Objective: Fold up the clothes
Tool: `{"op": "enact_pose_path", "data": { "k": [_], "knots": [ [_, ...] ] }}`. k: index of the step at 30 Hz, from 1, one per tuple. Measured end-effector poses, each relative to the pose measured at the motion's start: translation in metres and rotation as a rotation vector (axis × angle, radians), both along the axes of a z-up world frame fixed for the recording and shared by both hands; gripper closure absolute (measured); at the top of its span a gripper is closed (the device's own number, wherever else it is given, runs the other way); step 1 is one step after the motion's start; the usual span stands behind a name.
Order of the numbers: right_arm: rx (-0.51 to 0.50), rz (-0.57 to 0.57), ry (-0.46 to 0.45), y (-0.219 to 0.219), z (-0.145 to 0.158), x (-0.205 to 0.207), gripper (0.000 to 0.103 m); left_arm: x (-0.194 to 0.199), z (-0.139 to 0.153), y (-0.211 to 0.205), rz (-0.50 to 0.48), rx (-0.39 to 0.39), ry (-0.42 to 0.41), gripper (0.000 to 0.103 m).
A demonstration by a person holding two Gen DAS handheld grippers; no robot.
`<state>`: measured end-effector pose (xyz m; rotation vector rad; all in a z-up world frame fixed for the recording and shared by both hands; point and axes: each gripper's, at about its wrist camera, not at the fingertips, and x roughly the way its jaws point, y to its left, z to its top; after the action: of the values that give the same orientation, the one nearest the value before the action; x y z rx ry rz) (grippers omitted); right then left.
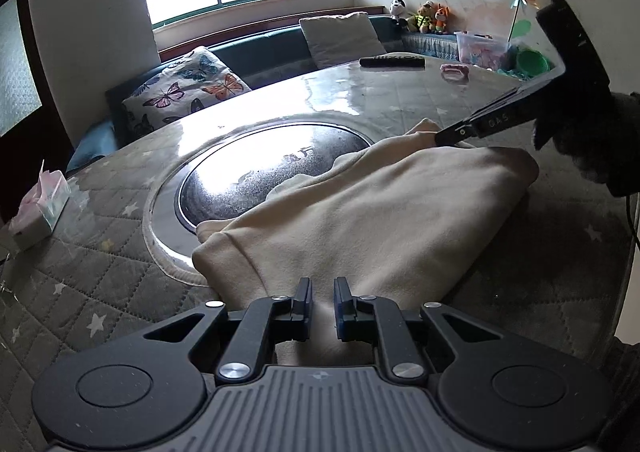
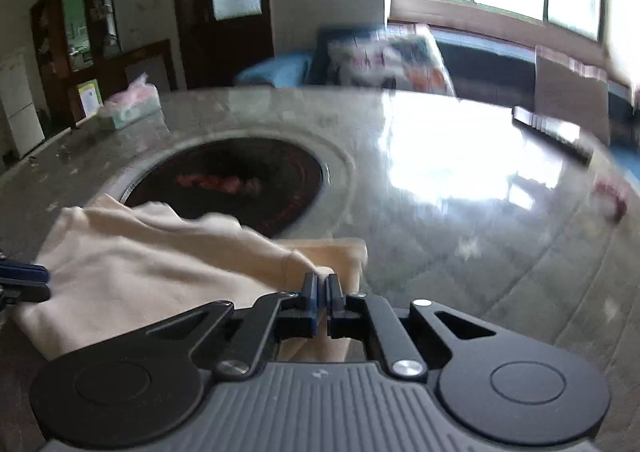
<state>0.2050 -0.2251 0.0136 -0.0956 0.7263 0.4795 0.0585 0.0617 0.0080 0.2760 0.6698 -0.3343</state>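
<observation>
— Beside the dark round inset (image 1: 276, 168) of the table (image 1: 400, 92), what's the left gripper (image 1: 323, 302) doing?

— Pinched narrow on the near edge of the cream garment (image 1: 360, 212), cloth bunched between its pads.

— And the right gripper (image 2: 322, 290)?

— Clamped nearly flat on a corner at the far side from the inset; that view is blurred, so I'd only guess it's a hem.

— Why two grips?

— Likely to keep one edge taut for folding. The garment lies half over the inset's rim; a tissue box (image 1: 38, 208) sits well apart.
</observation>
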Motion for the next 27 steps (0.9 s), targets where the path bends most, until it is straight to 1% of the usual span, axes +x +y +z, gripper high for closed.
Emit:
{"op": "enact_pose_path", "data": {
  "k": [2,6,10,13,16,19,21,22,24,27],
  "knots": [
    [-0.004,-0.005,-0.014,-0.003,0.005,-0.002,0.097,0.0,0.001,0.0,-0.001,0.003,-0.002,0.089],
    [-0.003,-0.009,-0.079,-0.011,0.028,-0.019,0.096,0.0,0.003,0.0,0.0,0.004,-0.009,0.089],
    [0.015,0.083,-0.099,-0.003,0.042,-0.046,0.096,-0.001,0.004,-0.003,-0.004,0.009,-0.012,0.089],
    [0.013,0.155,-0.096,0.009,0.039,-0.066,0.096,-0.003,0.002,-0.002,-0.004,0.013,-0.008,0.089],
    [0.016,0.177,-0.069,0.013,0.029,-0.074,0.096,-0.004,0.002,-0.001,-0.001,0.015,-0.007,0.089],
    [-0.004,0.139,-0.039,0.008,0.01,-0.074,0.097,-0.006,0.001,0.001,0.007,0.01,-0.007,0.089],
    [0.052,0.112,-0.021,-0.005,0.005,-0.072,0.099,-0.007,0.001,0.003,0.016,-0.001,-0.004,0.089],
    [0.059,0.097,-0.016,-0.008,0.006,-0.073,0.098,-0.008,0.002,0.004,0.02,-0.007,-0.005,0.089],
    [0.032,0.076,-0.036,-0.01,0.011,-0.077,0.097,-0.011,0.004,0.006,0.03,-0.019,-0.009,0.088],
    [0.046,0.087,-0.062,-0.01,0.018,-0.084,0.097,-0.015,0.004,0.008,0.043,-0.039,-0.01,0.088]
  ]
}}
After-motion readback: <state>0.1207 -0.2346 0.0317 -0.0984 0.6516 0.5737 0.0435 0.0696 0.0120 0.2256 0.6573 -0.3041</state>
